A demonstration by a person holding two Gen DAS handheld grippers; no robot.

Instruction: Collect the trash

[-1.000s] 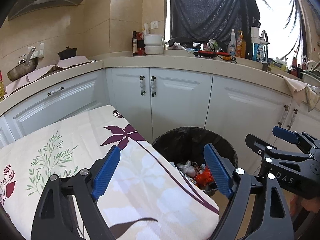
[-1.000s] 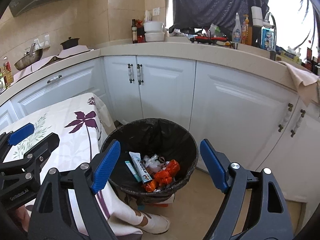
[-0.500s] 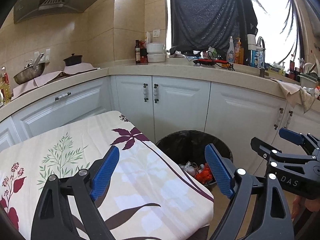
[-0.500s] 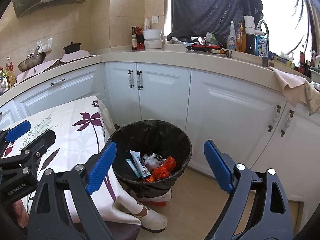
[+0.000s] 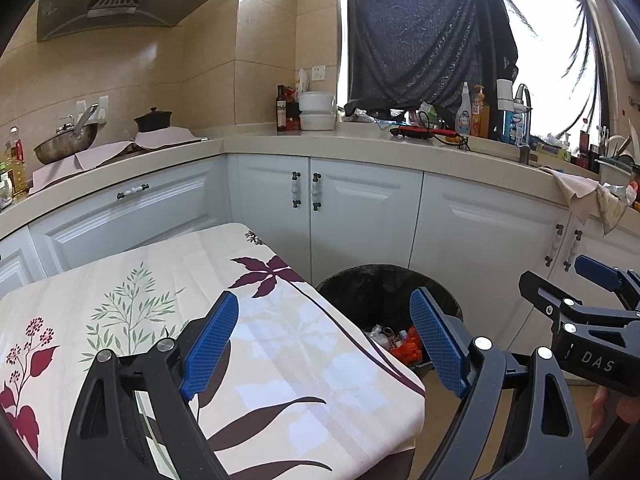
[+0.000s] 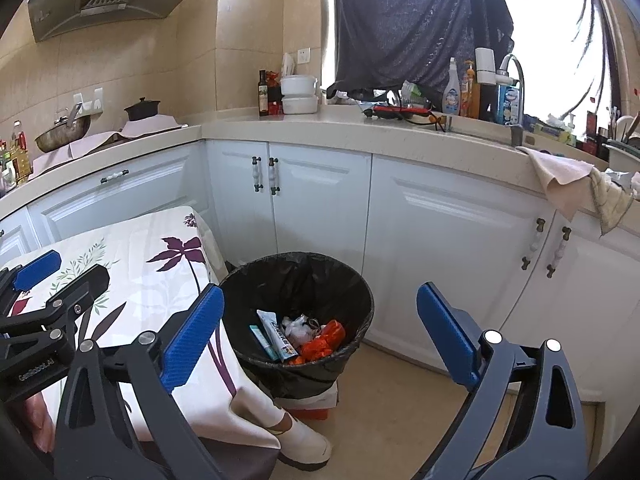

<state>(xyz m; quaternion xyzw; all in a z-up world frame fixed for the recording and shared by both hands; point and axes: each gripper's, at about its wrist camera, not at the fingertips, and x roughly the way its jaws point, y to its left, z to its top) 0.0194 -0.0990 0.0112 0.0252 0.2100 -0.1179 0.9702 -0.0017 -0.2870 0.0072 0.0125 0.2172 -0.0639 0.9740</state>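
beside the floral tablecloth [image 5: 168,304], round black-lined trash bin [image 6: 298,276] holds crinkly orange wrappers [image 6: 320,342]; left gripper [image 5: 324,344] and right gripper [image 6: 316,334] both gape empty

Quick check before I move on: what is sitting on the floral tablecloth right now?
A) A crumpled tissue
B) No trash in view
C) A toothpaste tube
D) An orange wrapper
B: the floral tablecloth shows bare in both wrist views, while the tube, orange wrappers and crumpled bits lie inside the black-lined trash bin; the left gripper and the right gripper are both open and hold nothing.
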